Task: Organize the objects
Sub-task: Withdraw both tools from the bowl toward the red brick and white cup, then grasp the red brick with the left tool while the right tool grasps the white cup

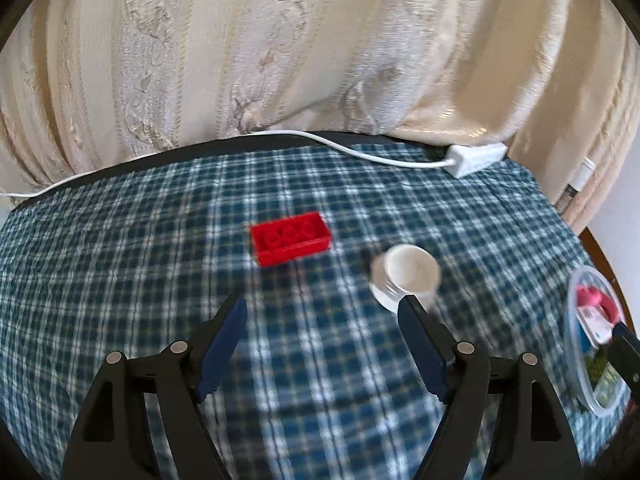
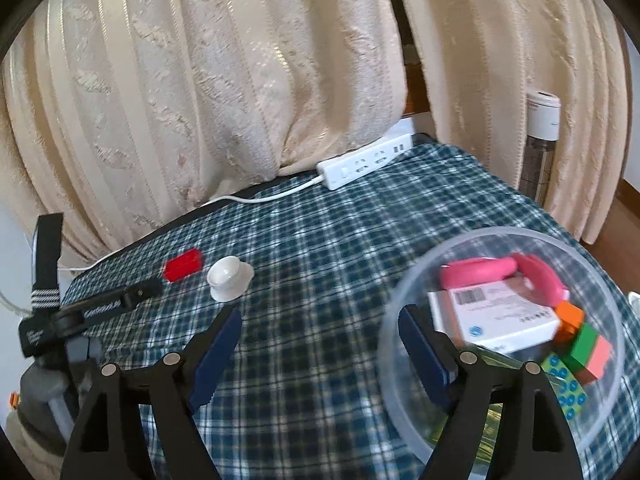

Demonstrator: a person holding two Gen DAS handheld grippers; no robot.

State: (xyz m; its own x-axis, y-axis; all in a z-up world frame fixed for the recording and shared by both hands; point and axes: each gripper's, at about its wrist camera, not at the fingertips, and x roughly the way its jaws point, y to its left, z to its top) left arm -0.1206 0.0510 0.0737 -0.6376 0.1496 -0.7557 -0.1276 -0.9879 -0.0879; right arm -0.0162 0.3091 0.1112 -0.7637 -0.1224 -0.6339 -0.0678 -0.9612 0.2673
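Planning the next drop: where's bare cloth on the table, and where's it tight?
Free: plaid cloth between the white cup and the clear bowl, and back toward the power strip. Tight: red brick beside the cup; the bowl is full.

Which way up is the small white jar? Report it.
Upright, mouth open: the white jar stands on the plaid cloth, rim facing up, no lid on it.

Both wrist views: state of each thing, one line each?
Left gripper: open, empty.
Right gripper: open, empty.
Red brick: loose on the cloth, studs up.
White jar: on the cloth, lidless.
Clear bowl: uncovered, holding items.
Power strip: nothing visibly plugged in.
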